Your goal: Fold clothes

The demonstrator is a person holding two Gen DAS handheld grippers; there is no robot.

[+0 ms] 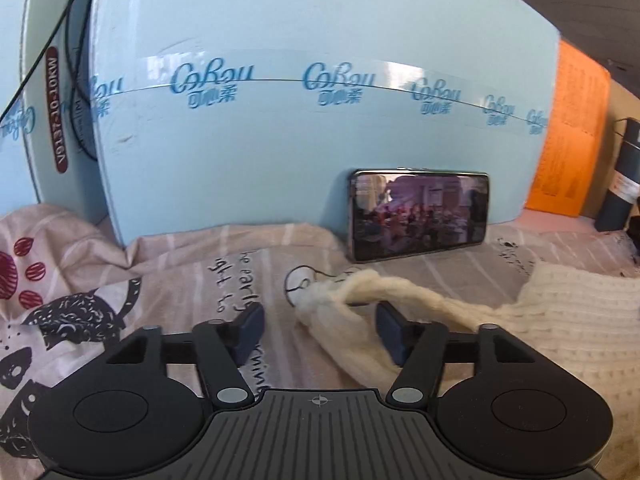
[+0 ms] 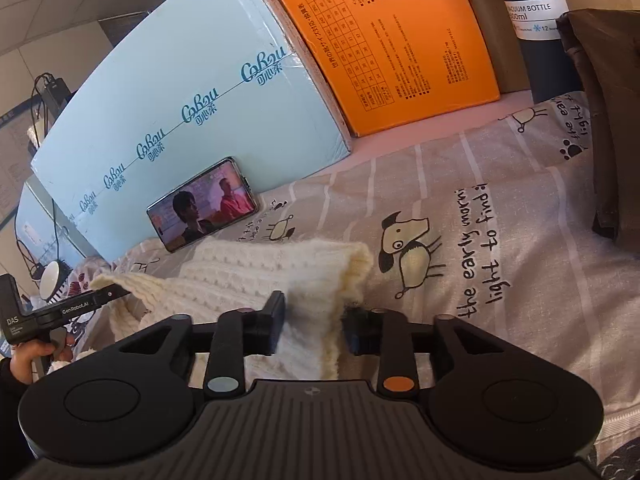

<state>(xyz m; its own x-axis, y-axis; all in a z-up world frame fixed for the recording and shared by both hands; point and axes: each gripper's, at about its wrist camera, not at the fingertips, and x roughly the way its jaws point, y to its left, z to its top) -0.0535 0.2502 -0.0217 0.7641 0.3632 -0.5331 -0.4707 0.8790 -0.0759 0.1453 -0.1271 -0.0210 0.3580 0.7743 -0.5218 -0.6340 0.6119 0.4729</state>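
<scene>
Cream ribbed knitwear is lying across a printed bedsheet, in front of a pale blue carton with a phone propped against it, an orange box and a dark bottle standing further along. In the left wrist view the left gripper is sitting with its fingers wide apart, a twisted strand of the knit draping over the right-hand pad. The right gripper is straddling the knit's edge with fingers apart, cloth lying between the pads, while a hand is gripping the other tool's handle at far left.
</scene>
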